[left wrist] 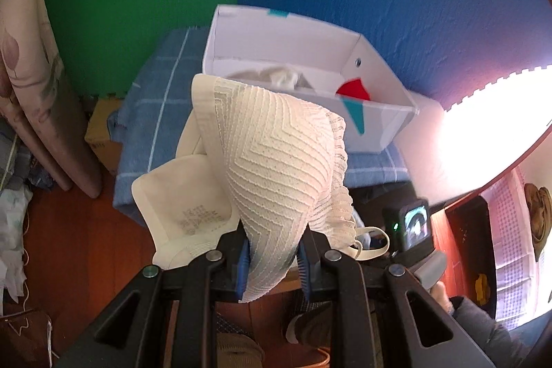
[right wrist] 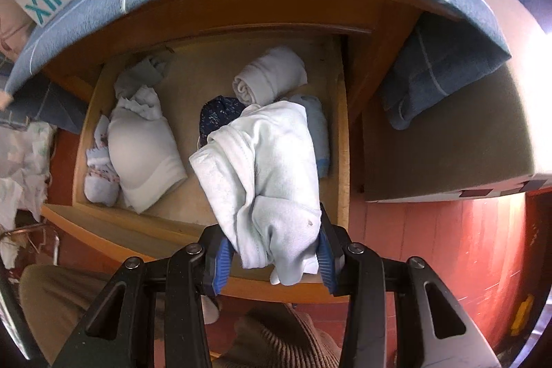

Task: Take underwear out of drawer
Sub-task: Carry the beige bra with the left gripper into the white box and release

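My left hand-held gripper (left wrist: 272, 259) is nearly closed, pads pinching a cream lace bra (left wrist: 276, 161). The bra drapes up and away from the jaws toward 12 o'clock, long axis roughly in line with the fingers, one strap looping off at 3. It hangs in the air, clear of everything. Beyond it at 1 o'clock sits a white box (left wrist: 376, 123) on a blue towel (left wrist: 155, 112), with some cloth already in it. Likely drop spot, I judge.

My right hand-held gripper (right wrist: 274, 259) is narrowly open, clamped on a white garment (right wrist: 265, 168). Its bunched end sits between the pads, the rest trailing to 12 over the open drawer (right wrist: 341, 133). Can't tell if it's fully lifted off the pile under it.

Left in the drawer: a white bra (right wrist: 145, 150) at 10 o'clock, a rolled white piece (right wrist: 269, 78) at 12, a dark blue item (right wrist: 220, 116) just under the held garment, a pale blue one (right wrist: 317, 130) beside it at 1.

Key relation: the box lies ahead and slightly right of the left gripper, with the bra's free end already pointing that way. The left looks the nearer to delivery; the right points steeply down into the drawer.
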`<state>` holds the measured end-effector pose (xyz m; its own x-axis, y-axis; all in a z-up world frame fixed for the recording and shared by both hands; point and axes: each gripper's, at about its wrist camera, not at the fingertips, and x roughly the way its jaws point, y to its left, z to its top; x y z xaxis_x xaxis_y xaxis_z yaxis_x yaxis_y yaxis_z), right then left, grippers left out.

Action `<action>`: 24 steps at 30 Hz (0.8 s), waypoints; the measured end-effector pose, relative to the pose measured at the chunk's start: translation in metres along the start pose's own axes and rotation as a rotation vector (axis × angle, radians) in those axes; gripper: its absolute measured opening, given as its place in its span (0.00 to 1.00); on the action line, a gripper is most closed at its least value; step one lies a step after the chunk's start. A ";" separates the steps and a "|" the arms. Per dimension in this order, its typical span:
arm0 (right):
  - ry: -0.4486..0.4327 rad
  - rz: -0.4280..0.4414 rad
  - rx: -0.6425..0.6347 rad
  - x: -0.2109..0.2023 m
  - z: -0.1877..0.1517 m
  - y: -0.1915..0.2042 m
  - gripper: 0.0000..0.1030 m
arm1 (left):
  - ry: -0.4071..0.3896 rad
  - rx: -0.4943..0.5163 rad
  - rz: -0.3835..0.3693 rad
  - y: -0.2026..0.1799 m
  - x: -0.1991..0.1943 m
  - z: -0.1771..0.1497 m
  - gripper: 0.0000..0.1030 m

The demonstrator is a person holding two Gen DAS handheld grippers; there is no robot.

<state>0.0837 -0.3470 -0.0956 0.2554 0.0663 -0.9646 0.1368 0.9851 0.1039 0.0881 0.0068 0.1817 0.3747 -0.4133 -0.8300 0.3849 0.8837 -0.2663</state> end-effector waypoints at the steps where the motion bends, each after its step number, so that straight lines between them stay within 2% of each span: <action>1: 0.000 -0.004 -0.007 0.000 0.000 0.001 0.37 | -0.011 0.003 -0.003 -0.001 -0.005 0.007 0.22; 10: 0.009 -0.017 -0.018 0.002 0.000 0.003 0.37 | -0.158 0.022 0.001 -0.016 -0.064 0.068 0.22; 15: 0.009 -0.010 -0.013 0.002 0.000 0.001 0.37 | -0.229 0.042 0.013 -0.029 -0.078 0.107 0.22; 19: 0.011 0.009 0.003 0.002 0.000 -0.001 0.37 | -0.244 0.054 0.015 -0.041 -0.065 0.138 0.22; 24: 0.021 0.025 0.008 0.004 0.000 -0.003 0.37 | -0.217 0.080 0.046 -0.050 -0.016 0.158 0.22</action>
<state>0.0843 -0.3494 -0.0993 0.2390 0.0939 -0.9665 0.1383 0.9819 0.1296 0.1958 -0.0660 0.2852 0.5627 -0.4183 -0.7130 0.4254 0.8861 -0.1841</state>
